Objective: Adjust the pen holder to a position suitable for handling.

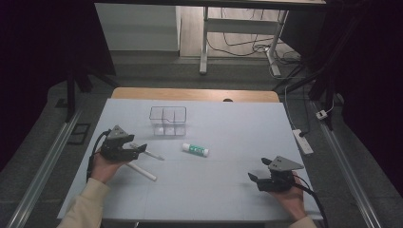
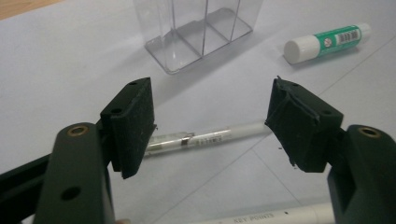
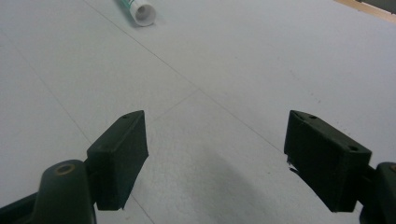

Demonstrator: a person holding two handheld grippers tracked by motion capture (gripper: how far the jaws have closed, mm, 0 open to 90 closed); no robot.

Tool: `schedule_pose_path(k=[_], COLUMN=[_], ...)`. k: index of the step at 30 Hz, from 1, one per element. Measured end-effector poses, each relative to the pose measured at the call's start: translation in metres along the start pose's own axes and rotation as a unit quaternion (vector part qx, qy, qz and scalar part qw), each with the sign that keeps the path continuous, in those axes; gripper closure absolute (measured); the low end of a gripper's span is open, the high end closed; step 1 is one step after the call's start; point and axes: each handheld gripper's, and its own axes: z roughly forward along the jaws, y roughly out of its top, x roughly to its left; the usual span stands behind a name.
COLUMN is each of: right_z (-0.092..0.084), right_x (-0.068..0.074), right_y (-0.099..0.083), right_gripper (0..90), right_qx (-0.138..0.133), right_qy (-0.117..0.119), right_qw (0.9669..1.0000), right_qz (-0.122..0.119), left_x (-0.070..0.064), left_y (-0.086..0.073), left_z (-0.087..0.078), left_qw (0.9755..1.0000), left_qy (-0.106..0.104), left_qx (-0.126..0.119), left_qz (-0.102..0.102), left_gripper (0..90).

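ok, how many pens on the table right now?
2. One pen lies between the open jaws of the left tool, not gripped. The other pen lies just nearer the person, beside the left hand. Nothing seems to be hiding more.

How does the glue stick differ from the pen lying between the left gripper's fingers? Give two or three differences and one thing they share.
The glue stick is short and thick; the pen is long and thin. The glue stick carries a green label with a barcode; the pen is white with a clear section near one end. The glue stick lies apart from both grippers; the pen lies between the open fingers of the left gripper. Both lie flat on the table.
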Motion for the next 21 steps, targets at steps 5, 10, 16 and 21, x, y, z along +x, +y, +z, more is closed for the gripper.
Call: schedule_pose_path(k=[5,10,16,21], right_z=[-0.001,-0.002,-0.003,-0.002], right_x=[0.001,0.001,0.001,0.0], right_y=[-0.001,-0.002,-0.003,-0.003], right_gripper=[21.6,21.7,21.8,22.1], right_qx=[0.001,0.0,0.0,0.003], right_qy=[0.0,-0.002,-0.005,-0.004], right_qw=[1.0,1.0,1.0,1.0], right_qz=[0.001,0.002,0.003,0.007], left_x=[0.008,0.012,0.021,0.026], left_y=[0.007,0.011,0.017,0.022], left_z=[0.009,0.015,0.019,0.024], left_qw=[1.0,1.0,0.9999,0.9994], left_qy=[0.004,0.005,0.009,0.031], left_qx=[-0.002,0.0,-0.006,-0.005], left_qz=[0.0,-0.001,-0.008,-0.015], left_gripper=[35.4,37.0,45.9,58.9])
